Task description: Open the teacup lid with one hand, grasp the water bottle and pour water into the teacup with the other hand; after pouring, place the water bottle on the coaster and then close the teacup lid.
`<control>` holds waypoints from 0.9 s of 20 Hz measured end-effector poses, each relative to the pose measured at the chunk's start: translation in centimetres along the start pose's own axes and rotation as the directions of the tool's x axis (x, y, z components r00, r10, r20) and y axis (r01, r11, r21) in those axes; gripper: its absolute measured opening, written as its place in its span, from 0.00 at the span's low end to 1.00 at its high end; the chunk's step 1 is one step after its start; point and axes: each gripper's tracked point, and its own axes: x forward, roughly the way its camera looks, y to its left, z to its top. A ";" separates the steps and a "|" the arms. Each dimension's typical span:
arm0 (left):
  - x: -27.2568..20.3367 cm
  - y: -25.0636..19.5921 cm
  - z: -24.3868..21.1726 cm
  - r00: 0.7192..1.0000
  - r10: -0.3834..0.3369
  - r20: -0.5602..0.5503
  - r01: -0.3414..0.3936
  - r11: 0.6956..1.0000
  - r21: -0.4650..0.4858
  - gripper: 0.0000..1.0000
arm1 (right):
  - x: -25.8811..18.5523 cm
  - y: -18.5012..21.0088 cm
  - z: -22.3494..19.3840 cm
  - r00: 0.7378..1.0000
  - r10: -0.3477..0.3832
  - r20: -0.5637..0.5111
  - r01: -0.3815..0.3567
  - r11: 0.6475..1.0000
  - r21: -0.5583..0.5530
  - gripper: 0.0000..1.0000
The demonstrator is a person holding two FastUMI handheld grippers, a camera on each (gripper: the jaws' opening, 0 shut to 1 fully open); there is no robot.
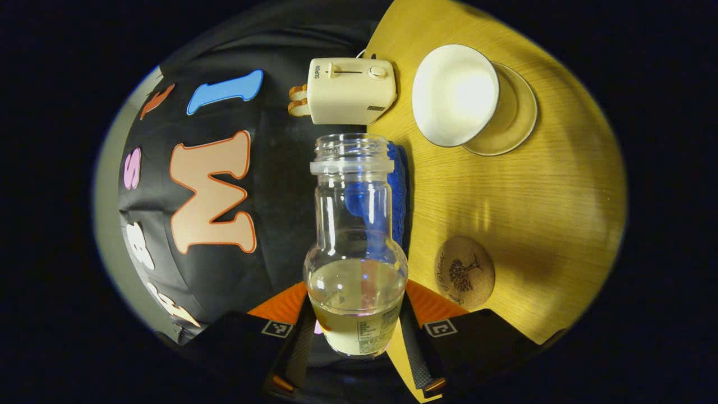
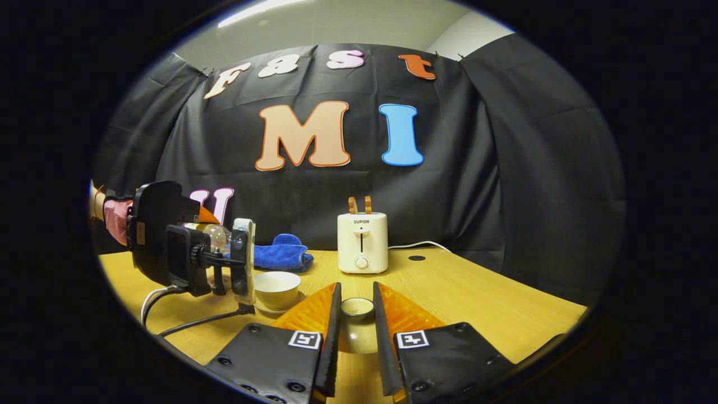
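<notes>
The clear, uncapped water bottle [image 1: 357,235] has my left gripper [image 1: 357,297] shut on its lower body, where pale water pools. It is rolled onto its side, mouth toward the toaster. The open white teacup [image 1: 455,94] sits on its saucer [image 1: 519,112], beside the bottle's mouth. The cork coaster [image 1: 464,272] lies bare near my fingers. In the right gripper view, my right gripper [image 2: 357,297] is shut on the teacup lid [image 2: 357,317], held low over the table. The left gripper with the bottle [image 2: 216,235] hovers above and left of the teacup [image 2: 276,287].
A cream toaster [image 2: 362,242] with two bread slices stands at the back of the wooden table [image 2: 477,303]. A blue cloth [image 2: 280,255] lies behind the teacup. Cables [image 2: 185,322] trail from the left gripper across the table's near left.
</notes>
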 end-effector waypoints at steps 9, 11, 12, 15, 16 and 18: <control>0.8 0.8 0.8 1.000 0.007 -0.001 -0.007 0.991 0.137 0.69 | 0.0 -0.1 0.0 1.000 -0.003 0.000 0.003 1.000 0.000 0.34; 0.6 0.8 0.9 1.000 0.007 -0.001 -0.006 0.990 0.144 0.69 | 0.1 -0.1 0.0 1.000 -0.004 0.000 0.004 1.000 0.000 0.34; 0.6 0.8 1.0 1.000 0.007 -0.001 -0.007 0.989 0.151 0.69 | 0.0 -0.1 0.0 1.000 -0.004 0.000 0.004 1.000 0.001 0.34; 0.6 0.8 1.0 1.000 -0.001 -0.003 0.001 0.986 0.168 0.69 | 0.0 -0.1 0.1 1.000 -0.004 0.000 0.004 1.000 0.001 0.34; 0.6 0.8 1.0 1.000 -0.001 -0.005 0.002 0.984 0.176 0.69 | 0.0 -0.1 0.0 1.000 -0.004 0.000 0.004 1.000 0.000 0.34; 0.6 1.0 1.0 1.000 0.011 0.001 -0.011 0.981 0.196 0.69 | 0.1 -0.1 0.0 1.000 -0.004 0.000 0.004 1.000 0.000 0.35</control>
